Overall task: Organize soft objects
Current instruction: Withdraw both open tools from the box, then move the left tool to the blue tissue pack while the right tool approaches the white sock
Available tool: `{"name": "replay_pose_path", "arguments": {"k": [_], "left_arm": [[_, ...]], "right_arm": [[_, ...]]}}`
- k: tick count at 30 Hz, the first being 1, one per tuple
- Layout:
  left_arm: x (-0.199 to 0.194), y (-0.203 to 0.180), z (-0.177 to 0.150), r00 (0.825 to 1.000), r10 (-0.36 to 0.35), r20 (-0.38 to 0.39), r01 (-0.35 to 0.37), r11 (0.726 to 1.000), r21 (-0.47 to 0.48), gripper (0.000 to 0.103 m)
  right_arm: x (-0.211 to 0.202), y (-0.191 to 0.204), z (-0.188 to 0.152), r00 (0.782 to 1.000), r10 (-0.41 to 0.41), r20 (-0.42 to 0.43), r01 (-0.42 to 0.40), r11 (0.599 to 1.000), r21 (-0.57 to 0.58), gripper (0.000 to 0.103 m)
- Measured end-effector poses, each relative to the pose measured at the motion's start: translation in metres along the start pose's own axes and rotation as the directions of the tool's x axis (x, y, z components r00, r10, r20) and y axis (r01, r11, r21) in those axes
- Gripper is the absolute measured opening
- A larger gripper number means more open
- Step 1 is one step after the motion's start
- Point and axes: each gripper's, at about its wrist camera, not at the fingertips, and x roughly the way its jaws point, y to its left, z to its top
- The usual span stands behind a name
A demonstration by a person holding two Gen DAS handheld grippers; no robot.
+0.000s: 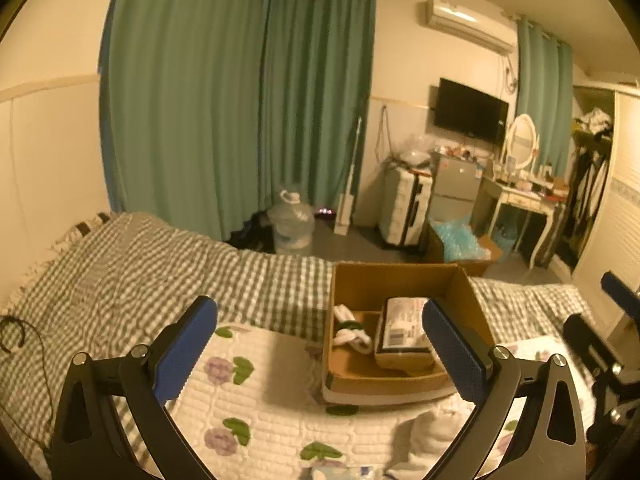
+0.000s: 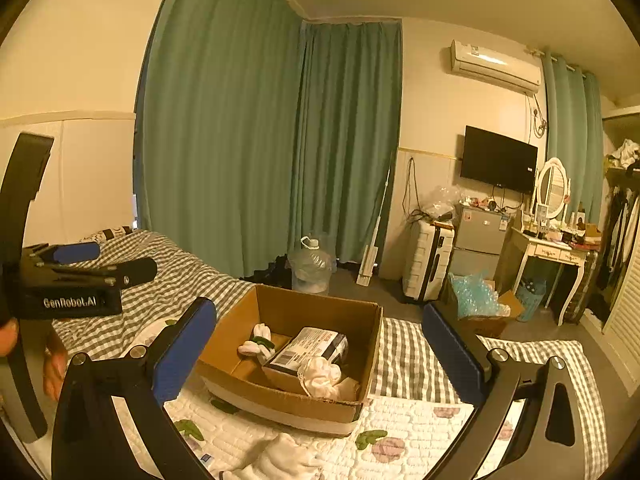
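While above the bed (image 1: 120,264): left tool (image 1: 320,352) agape; right tool (image 2: 320,354) agape, level, empty.

- Dim, warm yellow-orange cast in both views.
- Fisheye bends edges; black vignette at corners.
- Left view softly blurred; right view sharper.

Left gripper (image 1: 320,354): black curved arms, blue textured pads on the fingers (image 1: 188,350), silver round screws at the joints. Right gripper (image 2: 320,354): same build. White "GenRobot.AI" lettering on the left gripper's black body in the right wrist view. Bare-skinned hand (image 2: 54,368) beneath.
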Motion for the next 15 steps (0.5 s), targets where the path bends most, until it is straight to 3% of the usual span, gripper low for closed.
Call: {"name": "replay_pose_path", "arguments": {"k": [7,11,15], "left_arm": [[0.012,0.002,-0.024,0.998,0.021,-0.052,-0.02,1.0,0.018,0.103],[0.019,0.006,-0.039,0.995,-0.04,-0.093,0.038,0.999,-0.019,0.103],[0.026,0.001,-0.052,0.993,-0.029,-0.112,0.031,0.999,0.017,0.103]], "right_arm": [[0.005,-0.003,-0.012,1.0,0.007,-0.026,-0.007,1.0,0.015,0.103],[0.011,-0.004,-0.024,0.999,0.011,-0.052,-0.01,1.0,0.02,0.103],[0.021,-0.005,-0.042,0.995,0.017,-0.095,-0.014,0.999,0.034,0.103]]}}
